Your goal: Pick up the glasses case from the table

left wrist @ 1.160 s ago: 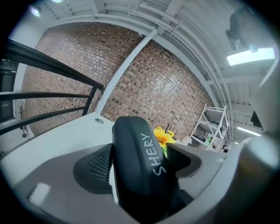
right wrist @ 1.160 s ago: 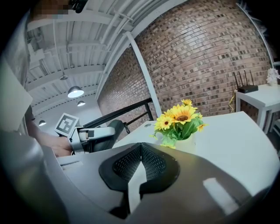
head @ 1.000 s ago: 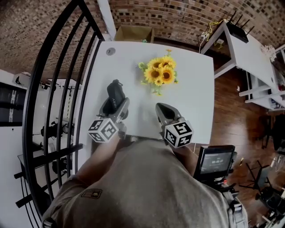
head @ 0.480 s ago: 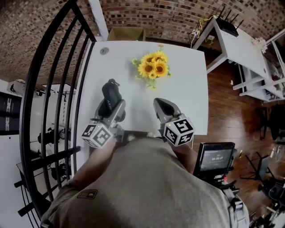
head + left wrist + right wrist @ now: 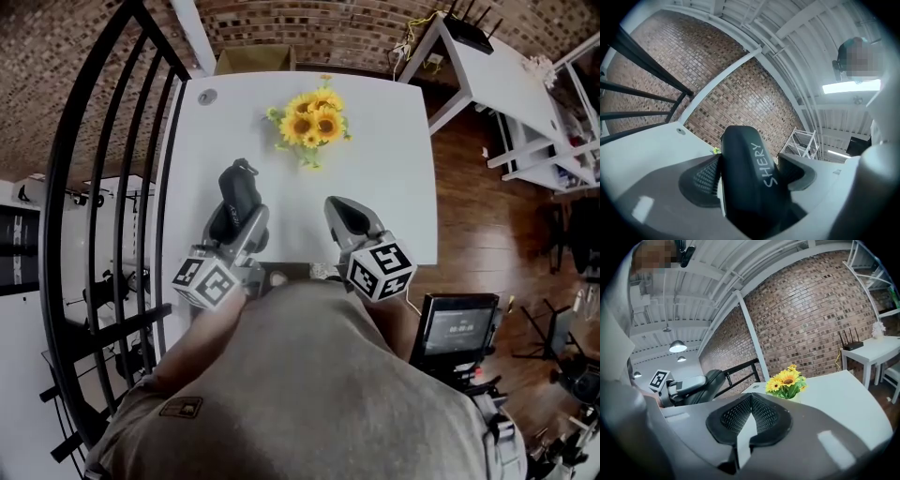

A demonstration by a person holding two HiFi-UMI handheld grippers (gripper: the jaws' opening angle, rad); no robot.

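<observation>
Your left claw (image 5: 234, 218) has the glasses case (image 5: 751, 187) clamped between its jaws. In the left gripper view the dark case stands on edge and fills the gap, with a mesh pad pressed against each side and white "SHERY" lettering running up its back. The jaws sit wide, but that's only because the case is that thick.

From the head view, the case pokes out past the claw tips over the near-left part of the white bench (image 5: 394, 187), with a little loop at its far end. In the right gripper view you can see that claw and the case off to the left against the black railing (image 5: 122, 187), and the case looks to be up off the bench top, not lying on it.

Your right claw (image 5: 345, 217) is closed on nothing. Its two mesh pads meet in a V with no object between them, and it hangs over the near edge of the bench just right of the other claw, angled slightly down.

The bunch of sunflowers (image 5: 309, 124) sits toward the far side of the bench, well apart from both claws. Beyond that there's the brick wall (image 5: 375, 28), and a white side table (image 5: 506, 84) off to the right.
</observation>
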